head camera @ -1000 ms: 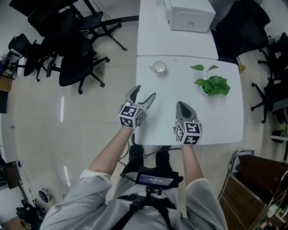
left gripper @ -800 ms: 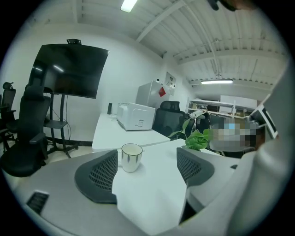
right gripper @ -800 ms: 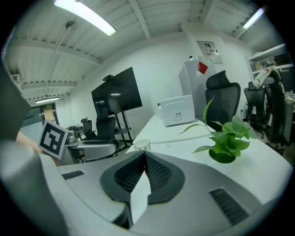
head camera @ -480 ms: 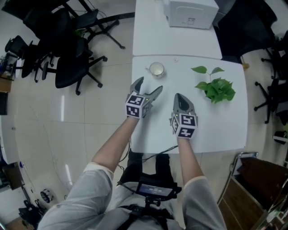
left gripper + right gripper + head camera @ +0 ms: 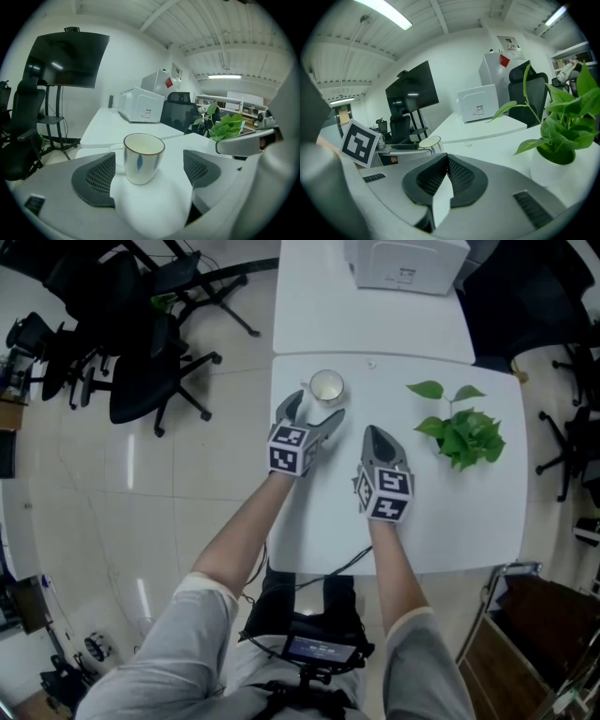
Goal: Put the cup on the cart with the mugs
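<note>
White cup (image 5: 326,386), near the table (image 5: 469,512) edge, sits untouched between just-widened left tongs (image 5: 317,406); right tongs (image 5: 374,432) clenched.

One cup (image 5: 326,386), one potted plant (image 5: 461,432), one printer (image 5: 406,263), two white tables (image 5: 469,512) (image 5: 356,315), one black screen (image 5: 68,58), one left gripper (image 5: 317,407) and one right gripper (image 5: 375,431).

White, blue-marked cup (image 5: 326,386) stands upright on the table (image 5: 450,512).
</note>
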A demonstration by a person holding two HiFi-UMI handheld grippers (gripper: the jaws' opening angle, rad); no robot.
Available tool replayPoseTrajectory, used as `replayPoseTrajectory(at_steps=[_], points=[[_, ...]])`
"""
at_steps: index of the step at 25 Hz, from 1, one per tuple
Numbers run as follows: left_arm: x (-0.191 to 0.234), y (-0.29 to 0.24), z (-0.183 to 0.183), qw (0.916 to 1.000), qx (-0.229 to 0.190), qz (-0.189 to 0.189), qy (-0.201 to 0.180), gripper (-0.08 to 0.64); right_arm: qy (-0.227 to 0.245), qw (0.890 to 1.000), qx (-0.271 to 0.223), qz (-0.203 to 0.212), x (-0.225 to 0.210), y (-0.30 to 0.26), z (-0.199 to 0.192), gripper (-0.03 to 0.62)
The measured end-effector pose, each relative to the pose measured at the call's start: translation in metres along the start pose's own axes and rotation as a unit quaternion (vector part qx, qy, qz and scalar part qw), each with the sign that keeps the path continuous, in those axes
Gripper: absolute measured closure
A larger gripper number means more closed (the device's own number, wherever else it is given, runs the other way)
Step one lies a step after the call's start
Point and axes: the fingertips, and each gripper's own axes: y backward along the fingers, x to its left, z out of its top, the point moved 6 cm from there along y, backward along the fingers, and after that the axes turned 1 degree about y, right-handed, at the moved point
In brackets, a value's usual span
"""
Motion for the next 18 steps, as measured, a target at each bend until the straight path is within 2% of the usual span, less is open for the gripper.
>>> replayPoseTrajectory(at_steps=[18], points=[[0.002, -0.034, -0.001, 0.9994, -0.023, 0.026, -0.005, 0.121, -0.008, 1.000, 0.000, 0.006, -0.004, -0.022, -0.009, 0.586]])
